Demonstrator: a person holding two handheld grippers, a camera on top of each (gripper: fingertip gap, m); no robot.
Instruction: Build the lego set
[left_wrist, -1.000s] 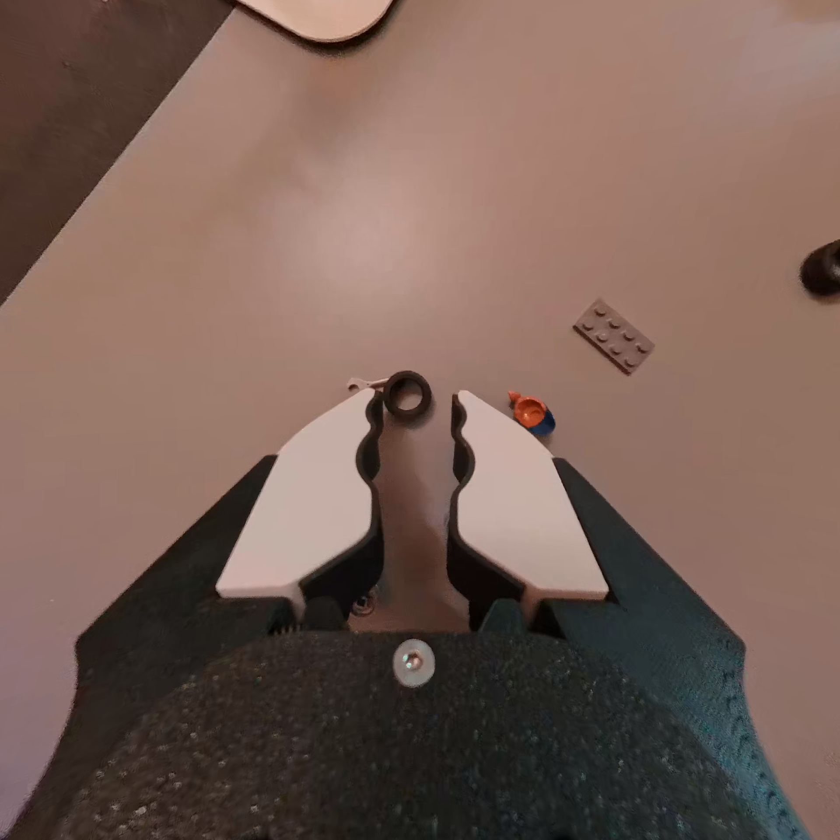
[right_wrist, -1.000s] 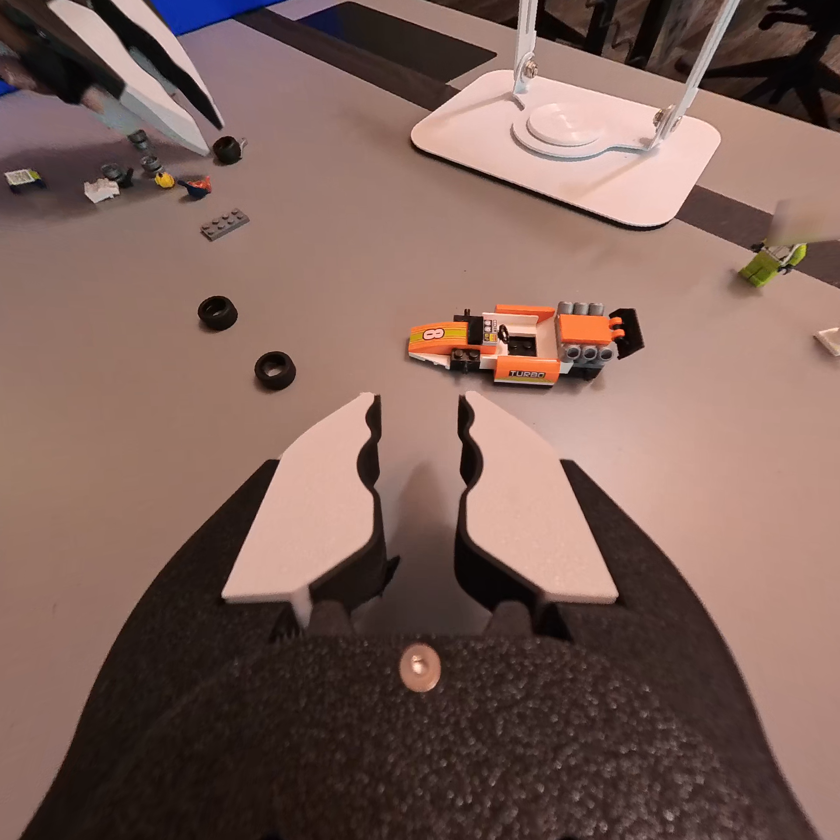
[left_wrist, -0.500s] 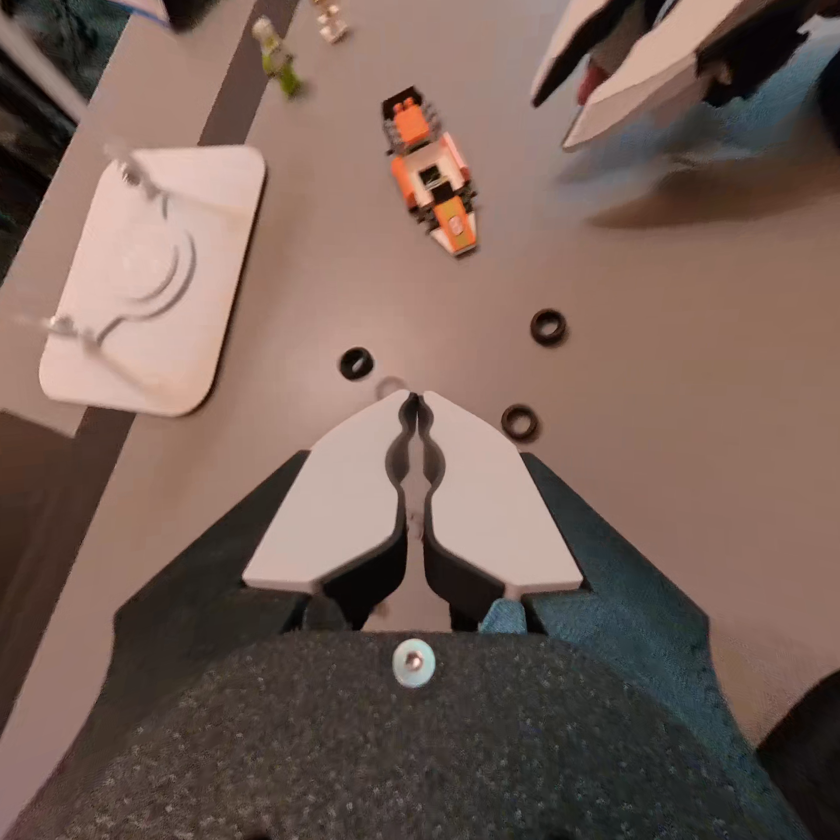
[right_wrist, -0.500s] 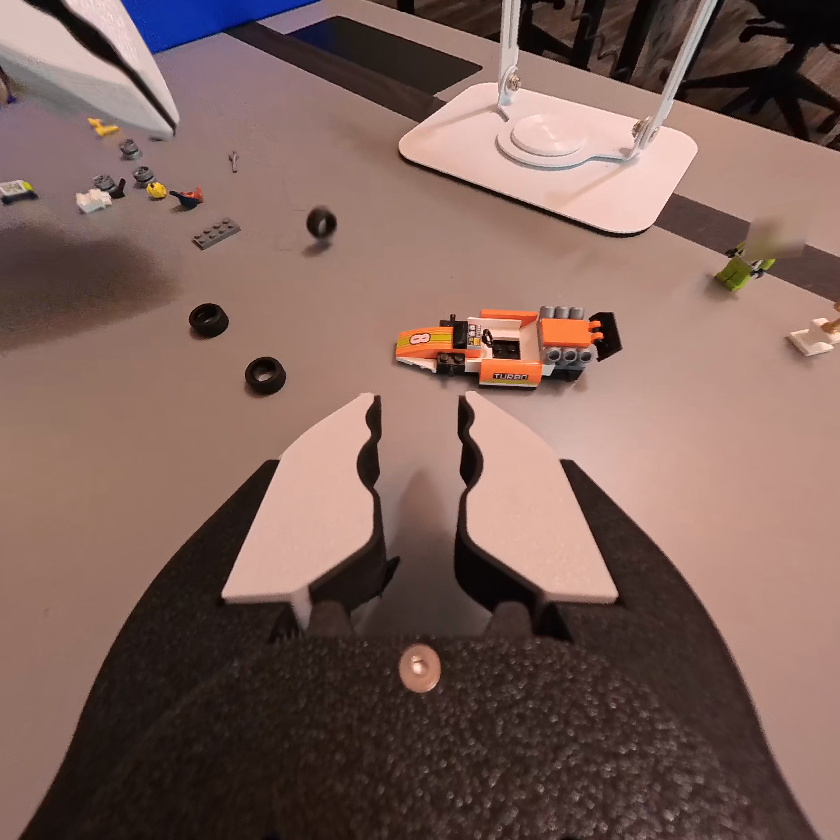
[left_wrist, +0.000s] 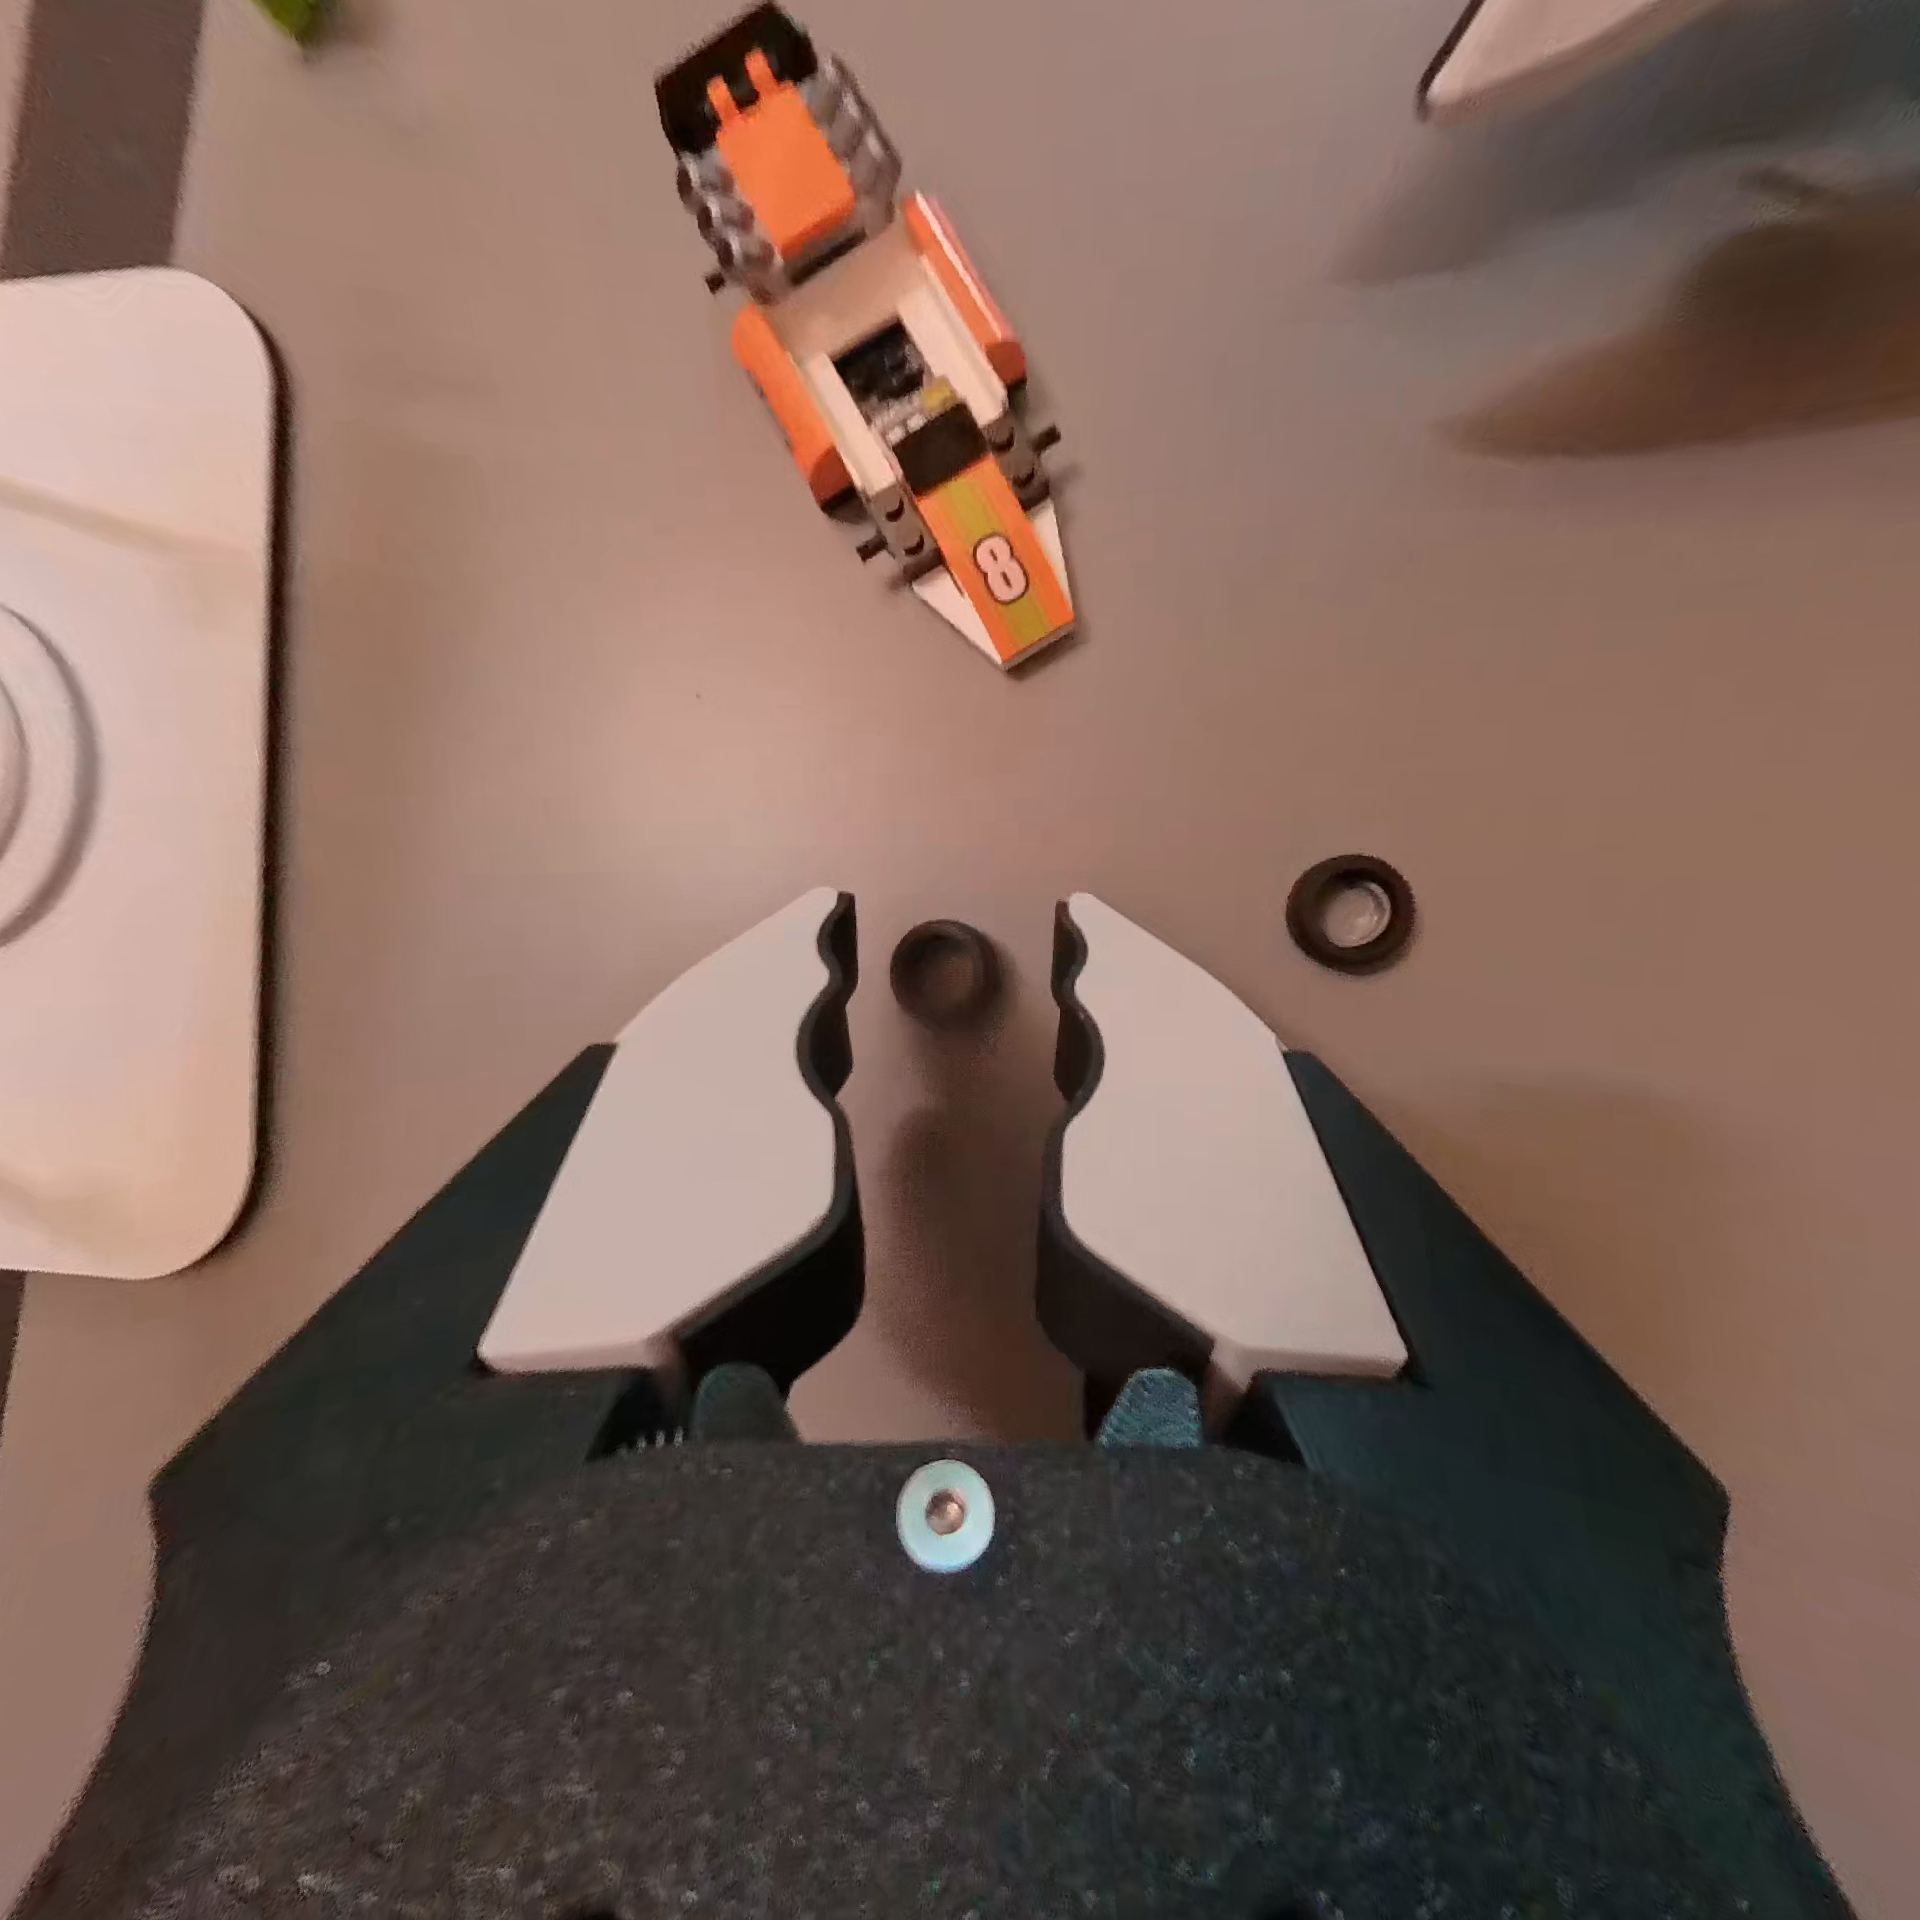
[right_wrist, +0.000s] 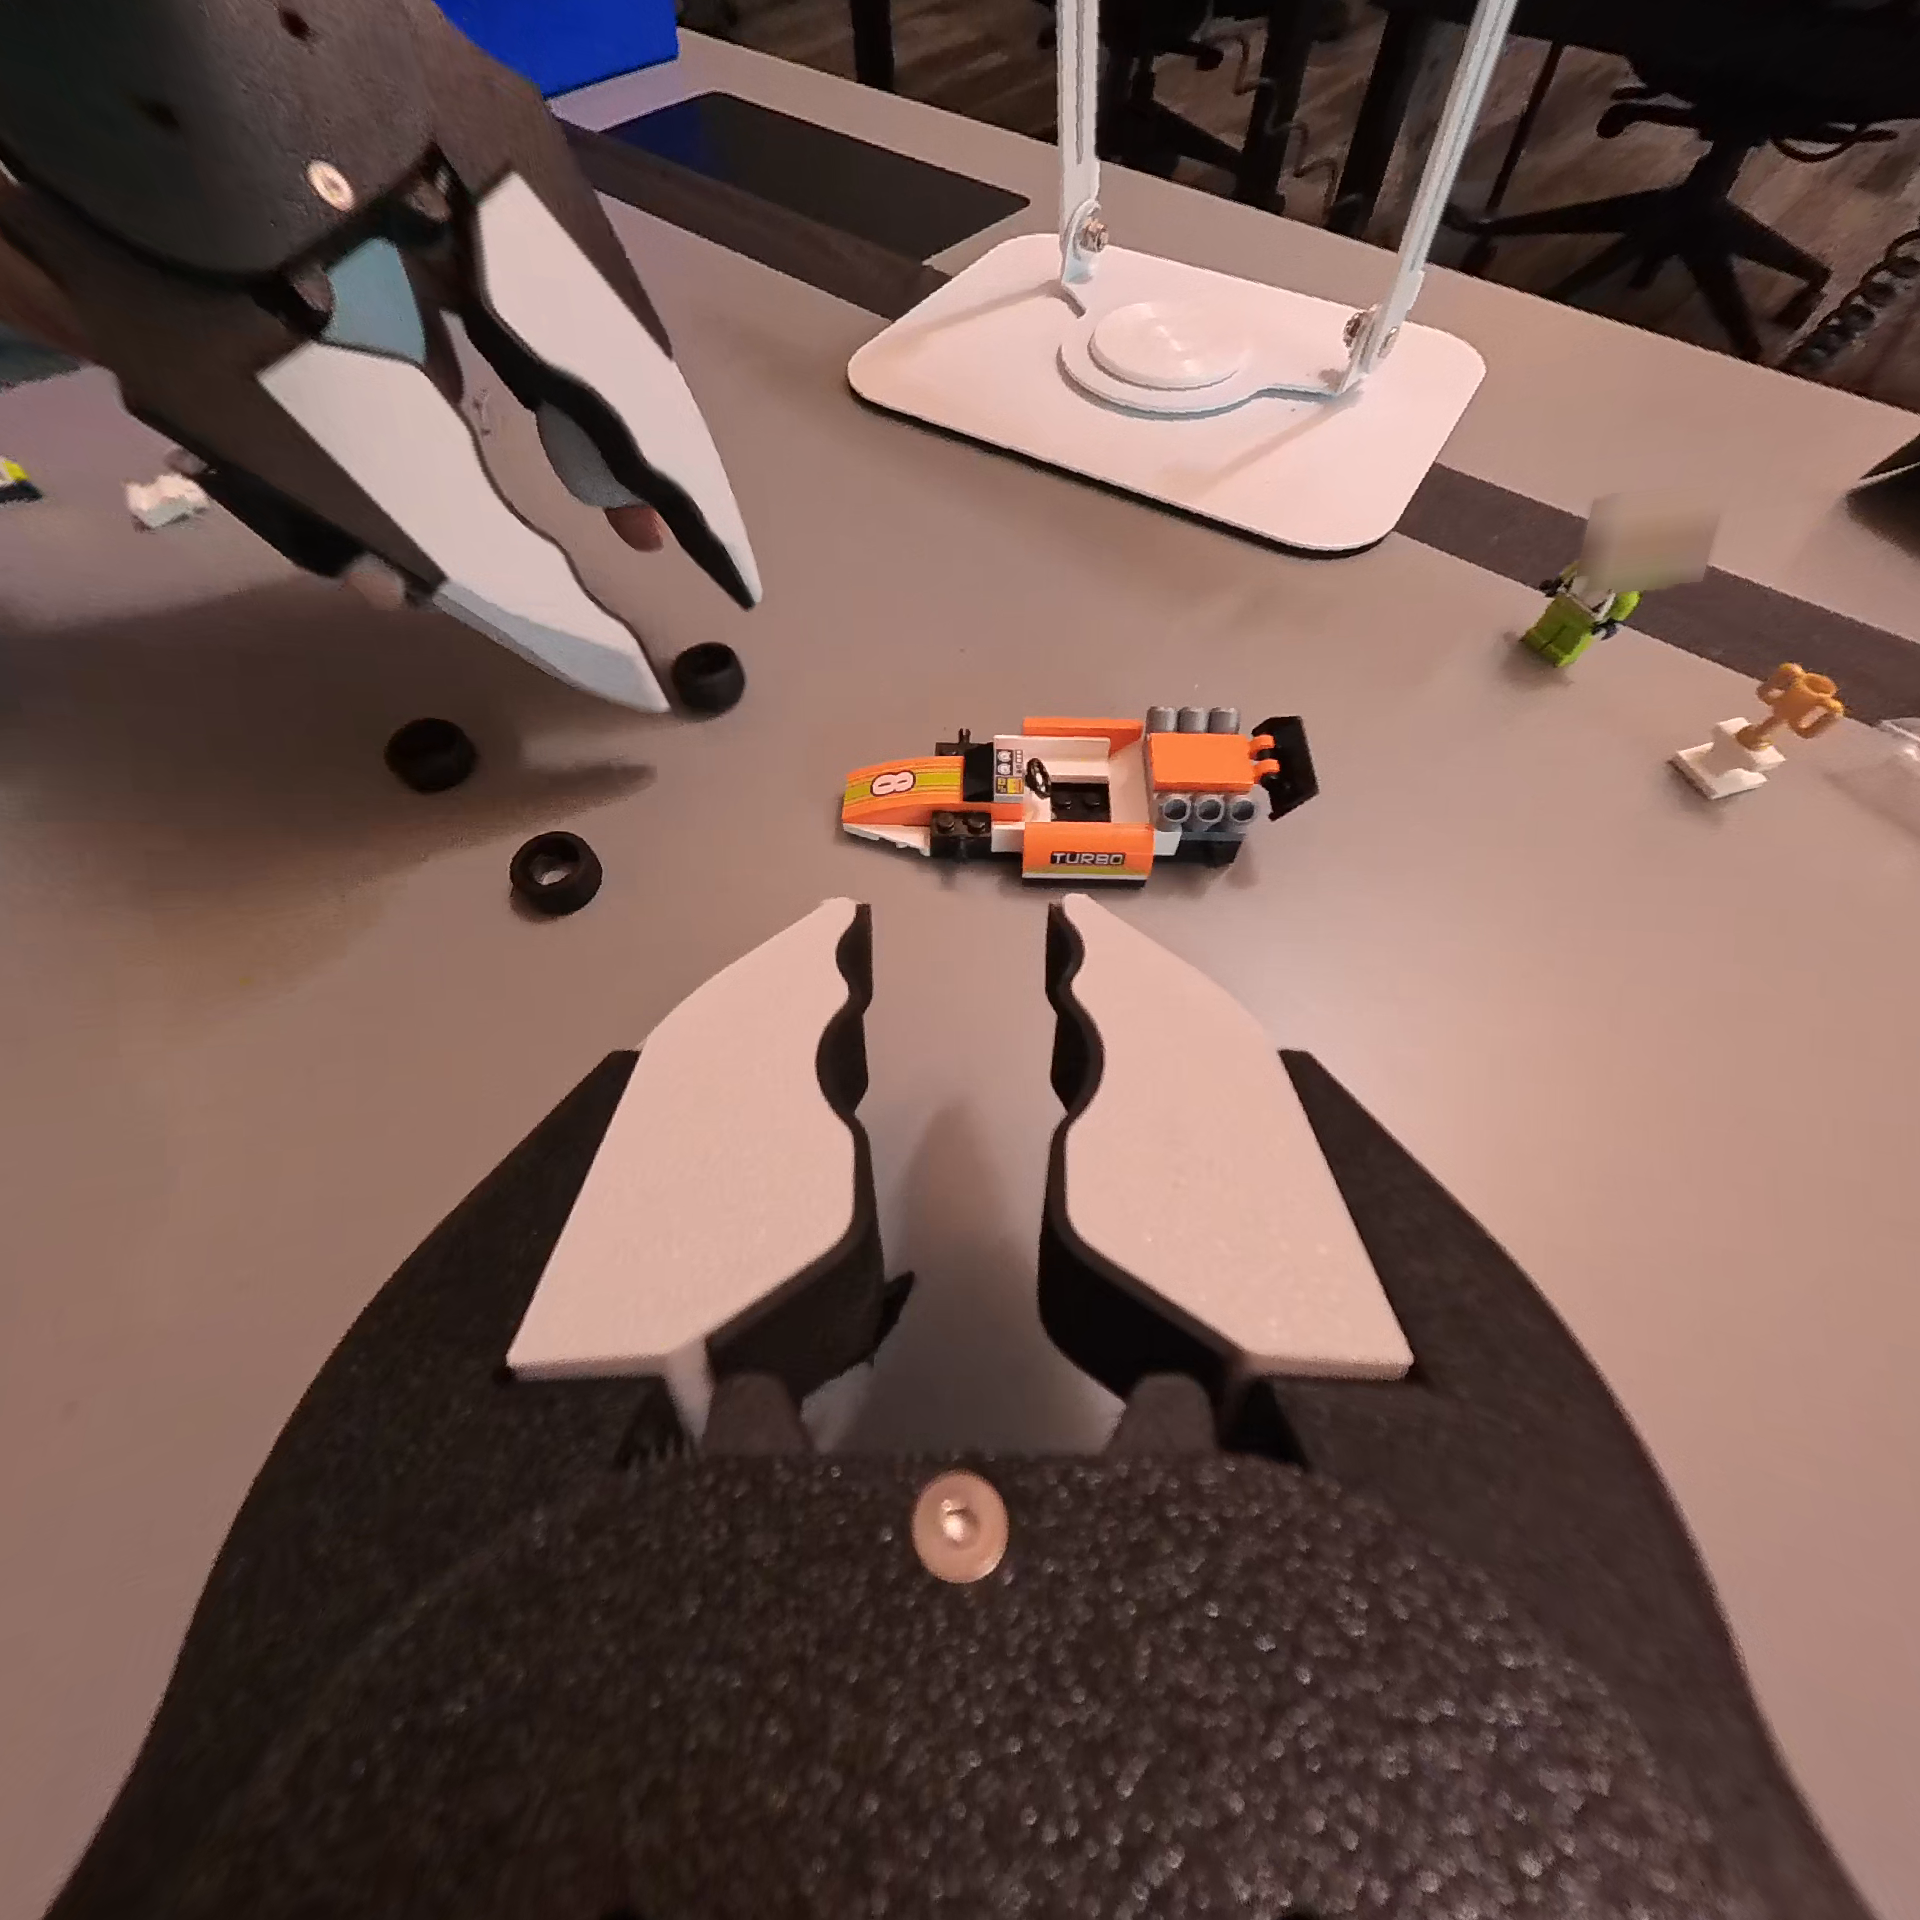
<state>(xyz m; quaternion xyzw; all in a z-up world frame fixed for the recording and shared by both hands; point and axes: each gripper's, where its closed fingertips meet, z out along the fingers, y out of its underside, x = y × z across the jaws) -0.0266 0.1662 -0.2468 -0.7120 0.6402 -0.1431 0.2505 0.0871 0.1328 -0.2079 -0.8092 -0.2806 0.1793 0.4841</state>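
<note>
The car sits wheel-less on the grey table at the centre of my right wrist view, nose to frame left and spoiler to the right. In my left wrist view it lies at top centre, nose toward the lower right.

Three black tyres lie off its nose. One tyre sits between the tips of my left gripper, whose jaws stand apart with a gap on each side of it, so nothing is clamped. From the right wrist view that same tyre lies just beside the lower fingertip of the left gripper, which comes in from the upper left. A second tyre lies left of centre, and a third sits lower, nearer my right gripper.

My right gripper has its jaws apart too, empty, with its tips short of the car.

Further out, a white stand base fills the upper middle. At the right edge I see a green minifigure and a gold trophy on a white plate. A small white piece lies at far left.
</note>
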